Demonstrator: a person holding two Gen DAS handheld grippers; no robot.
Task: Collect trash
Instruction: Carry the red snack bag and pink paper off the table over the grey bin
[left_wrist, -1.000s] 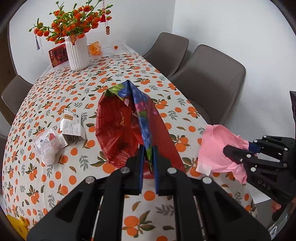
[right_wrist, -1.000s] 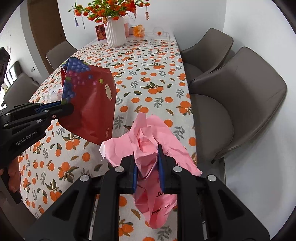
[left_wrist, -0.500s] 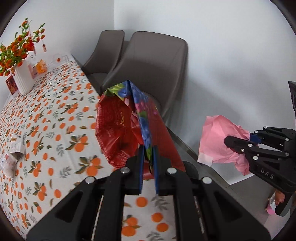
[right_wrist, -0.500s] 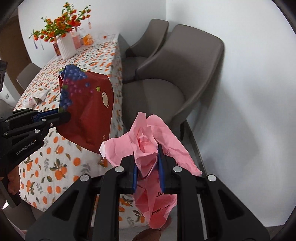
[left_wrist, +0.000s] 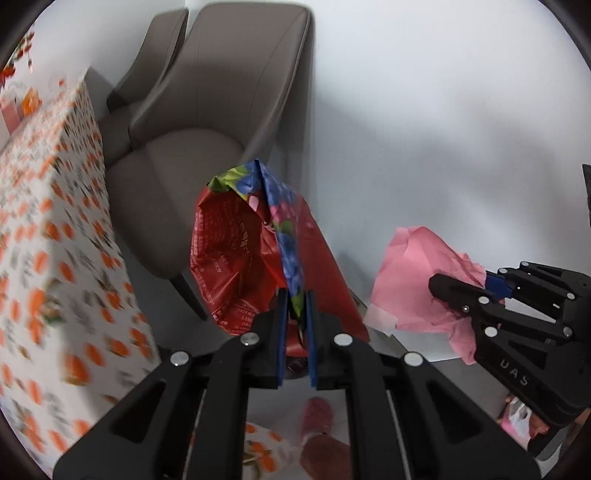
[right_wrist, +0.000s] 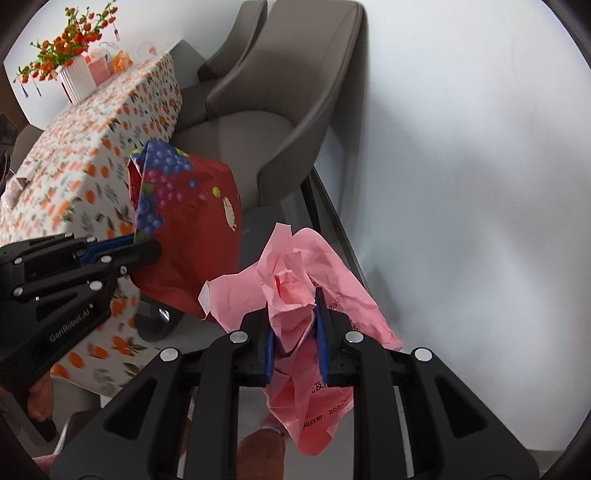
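My left gripper (left_wrist: 295, 299) is shut on a crumpled red snack bag (left_wrist: 236, 258) printed with blue grapes. It hangs in the air past the table's corner, in front of a grey chair. In the right wrist view the same red bag (right_wrist: 192, 229) and left gripper (right_wrist: 144, 247) show at the left. My right gripper (right_wrist: 293, 306) is shut on a wad of crumpled pink paper (right_wrist: 295, 280), also held in the air beside the white wall. The left wrist view shows that pink paper (left_wrist: 413, 280) and the right gripper (left_wrist: 458, 284) at the right.
The table with the orange-print cloth (right_wrist: 103, 122) lies to the left, with a white vase of orange flowers (right_wrist: 75, 81) at its far end. Two grey chairs (right_wrist: 280, 110) stand against the white wall (right_wrist: 461, 166). A person's foot (left_wrist: 317, 417) shows on the floor below.
Both grippers have swung away from over the table toward the wall and chairs, and sunk a little, each still holding its piece of trash. The table now lies off to the left.
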